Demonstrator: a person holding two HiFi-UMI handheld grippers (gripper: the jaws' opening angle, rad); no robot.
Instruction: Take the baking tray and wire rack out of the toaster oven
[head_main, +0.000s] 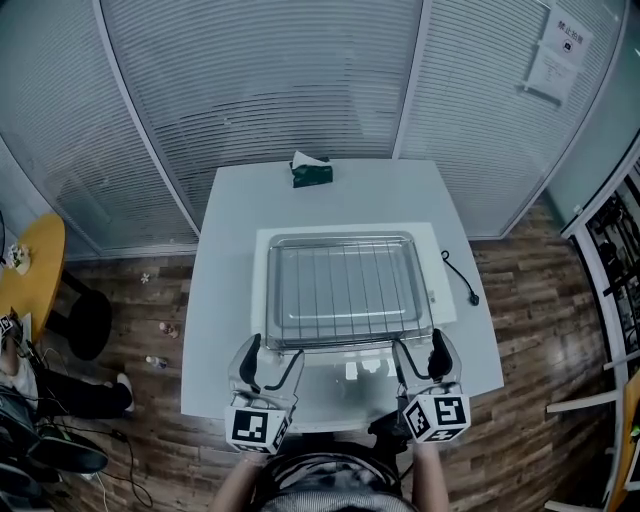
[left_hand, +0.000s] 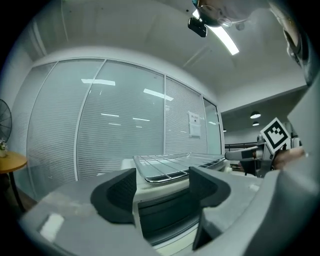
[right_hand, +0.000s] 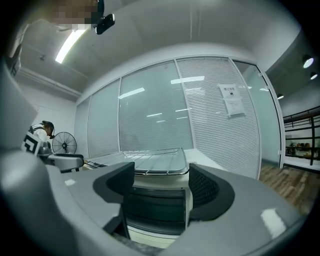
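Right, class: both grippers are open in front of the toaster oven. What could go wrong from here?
The wire rack and baking tray sit on top of the toaster oven, near its front edge; a nudge from the left gripper or right gripper might slide them off.

Right gripper (right_hand: 160, 186) jaws wide apart, nothing clamped. Toaster oven (right_hand: 155, 207) seen through gap (dark front facing camera), wire rack (right_hand: 152, 162) lying on top. Fan (right_hand: 64, 143) far left.

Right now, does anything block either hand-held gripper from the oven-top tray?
Nothing visible. The baking tray and wire rack lie atop the toaster oven; left hand-held gripper and right hand-held gripper, both open, face its near corners.
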